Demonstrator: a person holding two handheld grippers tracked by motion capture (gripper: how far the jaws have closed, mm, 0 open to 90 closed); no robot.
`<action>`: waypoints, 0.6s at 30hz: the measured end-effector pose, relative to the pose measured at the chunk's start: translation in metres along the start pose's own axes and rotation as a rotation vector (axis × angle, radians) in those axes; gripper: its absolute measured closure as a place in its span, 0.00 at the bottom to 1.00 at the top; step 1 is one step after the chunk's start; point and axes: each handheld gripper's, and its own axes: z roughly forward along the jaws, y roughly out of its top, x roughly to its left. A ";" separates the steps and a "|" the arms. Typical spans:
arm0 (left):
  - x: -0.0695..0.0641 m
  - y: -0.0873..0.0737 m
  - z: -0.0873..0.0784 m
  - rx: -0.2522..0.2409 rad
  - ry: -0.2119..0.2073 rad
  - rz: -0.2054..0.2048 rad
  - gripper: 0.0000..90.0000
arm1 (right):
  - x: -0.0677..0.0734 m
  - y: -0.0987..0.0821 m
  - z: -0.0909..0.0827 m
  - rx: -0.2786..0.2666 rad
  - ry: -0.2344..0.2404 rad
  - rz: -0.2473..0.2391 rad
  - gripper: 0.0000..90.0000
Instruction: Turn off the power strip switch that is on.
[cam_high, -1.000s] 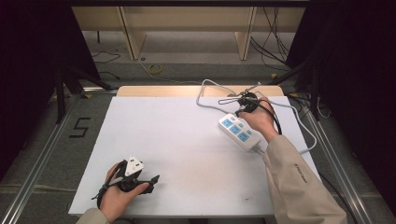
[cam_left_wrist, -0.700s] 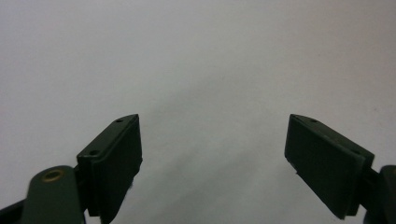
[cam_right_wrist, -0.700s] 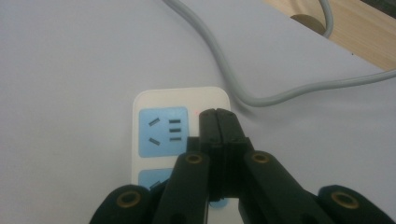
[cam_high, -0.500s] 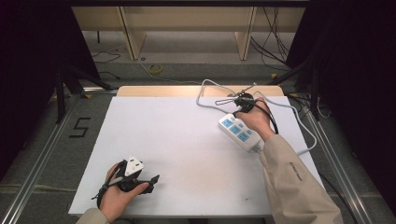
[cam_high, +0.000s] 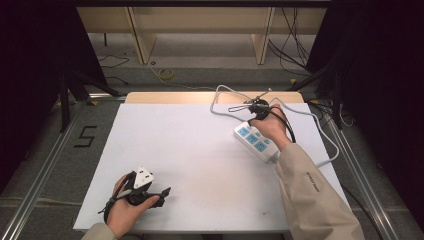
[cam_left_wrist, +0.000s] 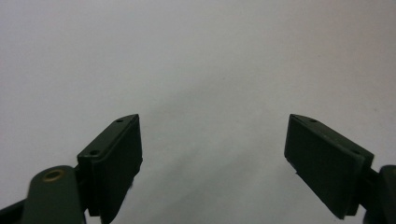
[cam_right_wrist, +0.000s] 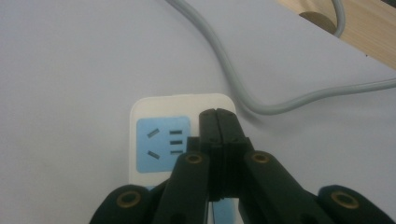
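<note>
White power strip (cam_right_wrist: 180, 140) lies under closed right gripper (cam_right_wrist: 217, 114); sockets empty.

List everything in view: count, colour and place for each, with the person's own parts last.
power strip: one, white with blue socket panels, on the right part of the table, under the right hand
power strip cord: one, grey, loops from the strip past the table's far edge and along its right side
table: one, white top with a bare wood strip at the far edge
floor marking: one, a black 5, left of the table
yellow cable: one, coiled on the floor beyond the table
left gripper: one, black, near left corner, jaws open over bare table
right gripper: one, black, jaws shut, over the strip's end socket
hands: two, each holding a gripper; right sleeve beige
</note>
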 end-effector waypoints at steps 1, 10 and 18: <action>0.000 0.000 0.000 0.000 0.000 0.000 0.21 | 0.000 0.000 0.001 0.001 0.000 -0.003 1.00; 0.000 0.000 0.000 -0.001 0.000 0.000 0.21 | 0.002 0.000 0.008 0.011 -0.006 -0.002 1.00; 0.000 0.000 0.000 -0.002 -0.001 -0.001 0.21 | 0.001 -0.001 0.014 0.025 -0.010 0.002 1.00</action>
